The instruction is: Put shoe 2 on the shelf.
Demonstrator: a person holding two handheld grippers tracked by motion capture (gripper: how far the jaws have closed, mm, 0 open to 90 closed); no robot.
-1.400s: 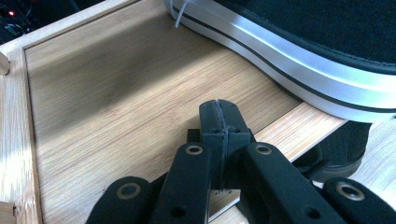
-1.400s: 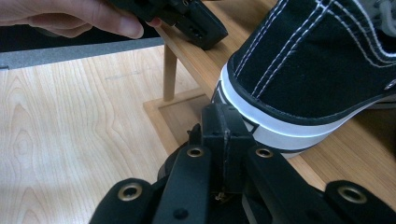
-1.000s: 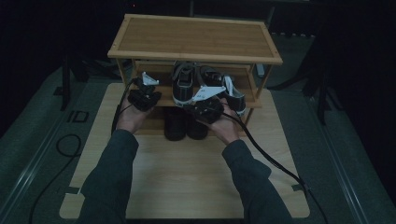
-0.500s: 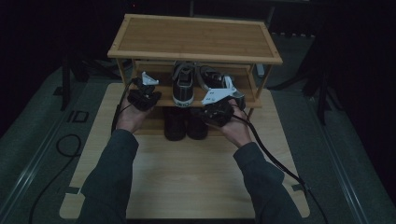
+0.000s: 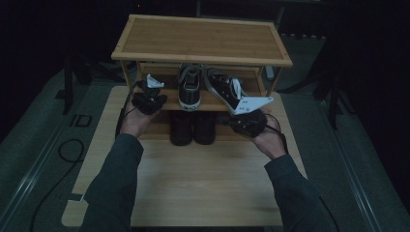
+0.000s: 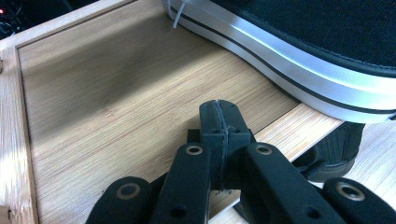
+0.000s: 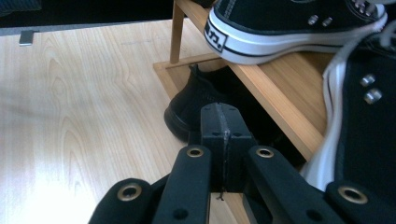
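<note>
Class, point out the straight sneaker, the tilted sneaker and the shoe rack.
straight sneaker (image 5: 190, 92), high view, on its tongue.
tilted sneaker (image 5: 223, 88), high view, on its black upper.
shoe rack (image 5: 203, 38), high view, on its top board.

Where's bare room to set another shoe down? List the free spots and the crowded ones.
Free: the rack's top shelf; the middle shelf's left end, between its side frame and the left sneaker; the table in front of the black shoes. Crowded: the middle shelf's centre and right, where the angled right sneaker lies.

Dark grey-green long sleeves (image 5: 118, 186) on both arms. Left gripper (image 6: 219, 119) and right gripper (image 7: 219, 122): matte black jaws, brass-ringed screw holes. Grey three-cornered plate (image 5: 251, 103) on top, black cable (image 5: 283, 137) trailing, probably rubber-coated.
</note>
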